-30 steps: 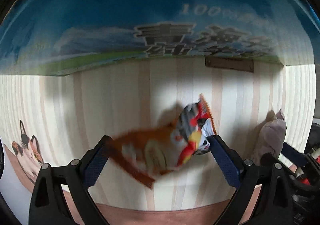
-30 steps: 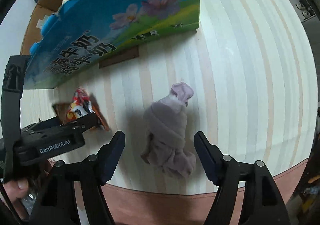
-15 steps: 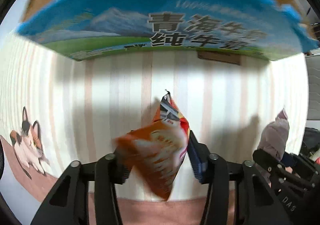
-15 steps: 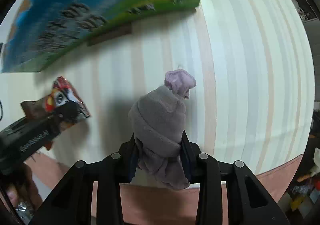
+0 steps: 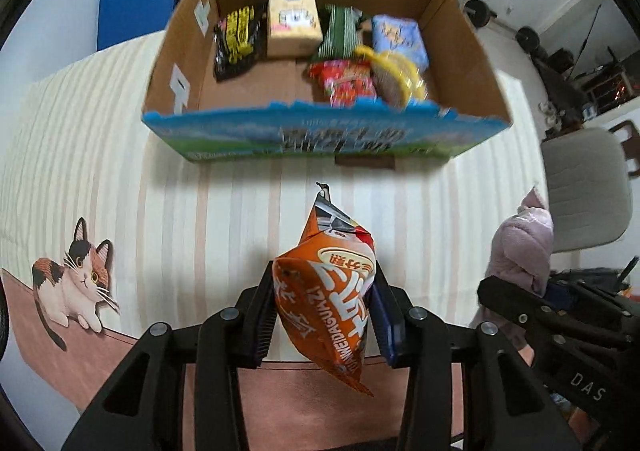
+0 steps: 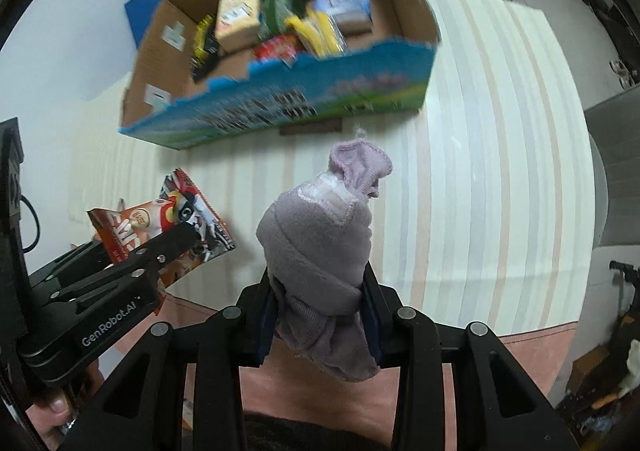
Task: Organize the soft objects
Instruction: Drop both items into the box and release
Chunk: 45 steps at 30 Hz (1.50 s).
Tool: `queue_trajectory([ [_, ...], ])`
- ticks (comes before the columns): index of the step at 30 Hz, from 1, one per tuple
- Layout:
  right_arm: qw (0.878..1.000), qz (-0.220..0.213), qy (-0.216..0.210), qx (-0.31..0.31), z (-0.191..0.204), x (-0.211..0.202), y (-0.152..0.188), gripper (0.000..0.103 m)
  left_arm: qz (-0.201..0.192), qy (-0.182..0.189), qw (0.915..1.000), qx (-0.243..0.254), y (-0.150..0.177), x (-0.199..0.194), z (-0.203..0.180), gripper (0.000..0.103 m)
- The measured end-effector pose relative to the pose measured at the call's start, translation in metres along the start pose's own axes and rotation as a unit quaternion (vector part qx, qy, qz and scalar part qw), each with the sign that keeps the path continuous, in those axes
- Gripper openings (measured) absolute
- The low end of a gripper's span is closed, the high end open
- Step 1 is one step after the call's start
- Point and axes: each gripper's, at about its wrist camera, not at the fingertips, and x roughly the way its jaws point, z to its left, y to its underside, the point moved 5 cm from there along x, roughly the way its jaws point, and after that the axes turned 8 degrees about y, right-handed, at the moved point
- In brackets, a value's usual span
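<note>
Striped table (image 5: 120, 155) is carrying the box (image 5: 328, 131), already holding packets; both loads are hanging in the air short of it. Risk: chip bag (image 5: 332, 291) is puffy and slick, could be slipping out of the left gripper (image 5: 324, 315) clamping its middle; sock bundle (image 6: 320, 251) is drooping below the right gripper (image 6: 320, 315) squeezing it, may snag the box wall.

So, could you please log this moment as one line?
left gripper: shut on orange snack bag | right gripper: shut on lilac sock bundle | both lifted | cardboard box: ahead
</note>
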Motion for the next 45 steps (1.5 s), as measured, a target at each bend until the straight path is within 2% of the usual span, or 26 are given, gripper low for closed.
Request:
queue_trajectory([
  [4, 1.0, -0.018, -0.022, -0.003, 0.012, -0.027, -0.011, 0.039, -0.023, 0.016, 0.9996, 0.009, -0.028, -0.03, -0.011, 0.038],
  [8, 0.999, -0.039, -0.029, -0.01, 0.024, -0.048, -0.042, 0.039, -0.046, 0.017, 0.9985, 0.024, -0.068, -0.056, -0.016, 0.038],
  [14, 0.998, -0.066, 0.006, -0.023, 0.026, -0.07, -0.11, 0.039, -0.065, -0.007, 0.9973, 0.033, -0.133, -0.068, -0.005, 0.038],
  [17, 0.997, -0.06, 0.03, -0.024, 0.022, -0.06, -0.148, 0.039, -0.04, -0.017, 0.9987, 0.028, -0.164, -0.049, 0.008, 0.038],
  [21, 0.997, -0.04, 0.067, -0.028, 0.012, -0.035, -0.186, 0.039, 0.006, -0.027, 0.9995, 0.016, -0.186, -0.012, 0.028, 0.038],
  [25, 0.995, -0.016, 0.098, -0.033, 0.006, 0.0, -0.204, 0.039, 0.056, -0.038, 0.9977, 0.001, -0.197, 0.033, 0.046, 0.038],
  [30, 0.991, 0.016, 0.128, -0.042, 0.001, 0.041, -0.215, 0.04, 0.098, -0.049, 0.994, -0.011, -0.202, 0.071, 0.057, 0.041],
  [32, 0.99, 0.029, 0.131, -0.043, -0.001, 0.052, -0.215, 0.045, 0.118, -0.048, 0.9917, -0.022, -0.201, 0.083, 0.061, 0.042],
  [34, 0.989, 0.031, 0.137, -0.043, -0.002, 0.056, -0.215, 0.07, 0.129, -0.036, 0.9904, -0.035, -0.199, 0.09, 0.063, 0.044],
  [38, 0.989, 0.032, 0.137, -0.038, -0.006, 0.055, -0.216, 0.073, 0.119, -0.035, 0.9917, -0.035, -0.201, 0.088, 0.064, 0.048],
  [39, 0.99, 0.03, 0.135, -0.035, -0.006, 0.054, -0.216, 0.073, 0.115, -0.033, 0.9922, -0.036, -0.201, 0.087, 0.063, 0.05],
  [41, 0.989, 0.03, 0.139, -0.036, -0.007, 0.051, -0.215, 0.073, 0.106, -0.032, 0.9934, -0.033, -0.202, 0.082, 0.061, 0.065],
  [42, 0.989, 0.029, 0.137, -0.036, -0.006, 0.05, -0.214, 0.074, 0.096, -0.034, 0.9943, -0.03, -0.202, 0.079, 0.06, 0.067],
  [43, 0.99, 0.029, 0.136, -0.036, -0.006, 0.049, -0.214, 0.079, 0.093, -0.037, 0.9947, -0.027, -0.202, 0.075, 0.057, 0.072],
  [44, 0.989, 0.028, 0.137, -0.038, -0.005, 0.049, -0.212, 0.083, 0.088, -0.039, 0.9951, -0.022, -0.201, 0.072, 0.055, 0.083],
  [45, 0.99, 0.028, 0.135, -0.039, -0.003, 0.048, -0.211, 0.087, 0.081, -0.043, 0.9957, -0.016, -0.2, 0.069, 0.052, 0.089],
])
